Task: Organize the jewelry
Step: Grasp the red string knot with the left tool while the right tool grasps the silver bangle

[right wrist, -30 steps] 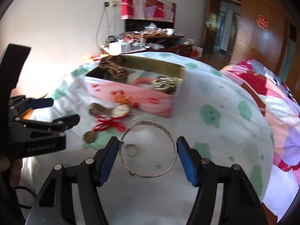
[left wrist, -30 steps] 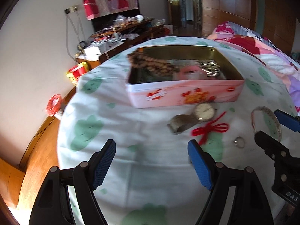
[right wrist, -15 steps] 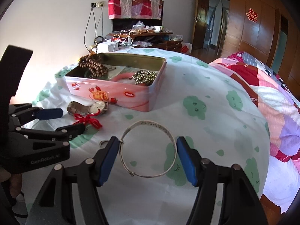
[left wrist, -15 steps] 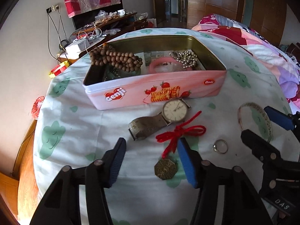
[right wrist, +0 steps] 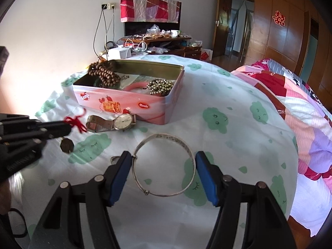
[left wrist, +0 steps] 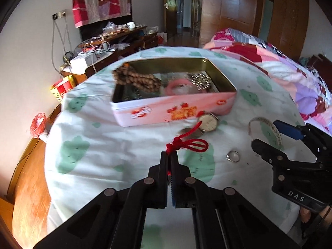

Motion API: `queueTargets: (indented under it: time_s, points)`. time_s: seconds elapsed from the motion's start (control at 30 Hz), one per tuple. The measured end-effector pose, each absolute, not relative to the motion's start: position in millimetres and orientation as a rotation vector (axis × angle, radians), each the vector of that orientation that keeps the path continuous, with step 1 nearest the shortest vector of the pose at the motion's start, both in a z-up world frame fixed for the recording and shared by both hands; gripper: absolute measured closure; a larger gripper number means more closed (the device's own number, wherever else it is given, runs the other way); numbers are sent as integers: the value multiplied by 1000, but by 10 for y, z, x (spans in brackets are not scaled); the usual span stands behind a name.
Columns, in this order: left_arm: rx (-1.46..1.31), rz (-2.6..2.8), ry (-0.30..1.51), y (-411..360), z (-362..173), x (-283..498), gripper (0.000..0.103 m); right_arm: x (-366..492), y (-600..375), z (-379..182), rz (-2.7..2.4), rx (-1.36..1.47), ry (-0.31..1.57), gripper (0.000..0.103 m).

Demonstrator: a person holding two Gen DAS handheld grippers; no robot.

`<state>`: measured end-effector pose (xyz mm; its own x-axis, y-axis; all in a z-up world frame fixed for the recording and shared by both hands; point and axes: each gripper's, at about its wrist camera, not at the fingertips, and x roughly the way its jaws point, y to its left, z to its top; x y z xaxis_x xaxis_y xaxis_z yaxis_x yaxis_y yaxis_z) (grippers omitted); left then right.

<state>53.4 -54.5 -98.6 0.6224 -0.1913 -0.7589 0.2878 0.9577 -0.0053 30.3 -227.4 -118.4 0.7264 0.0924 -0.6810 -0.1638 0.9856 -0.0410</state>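
Ring (right wrist: 114, 159) half hidden behind right gripper (right wrist: 164, 175)

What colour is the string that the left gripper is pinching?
Red; the string shows best in the left wrist view.

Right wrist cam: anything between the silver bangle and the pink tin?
Only bare cloud-print sheet between the silver bangle and the pink tin; the watch sits off left.

open tin (right wrist: 132, 101), watch (right wrist: 113, 122) just before it
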Motion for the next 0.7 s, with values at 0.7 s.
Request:
queueTargets:
  time_s: [0.7]
  points:
    - [84,-229,795,-295,-694,631,102,296,-2279,-974,168,-100,692,37]
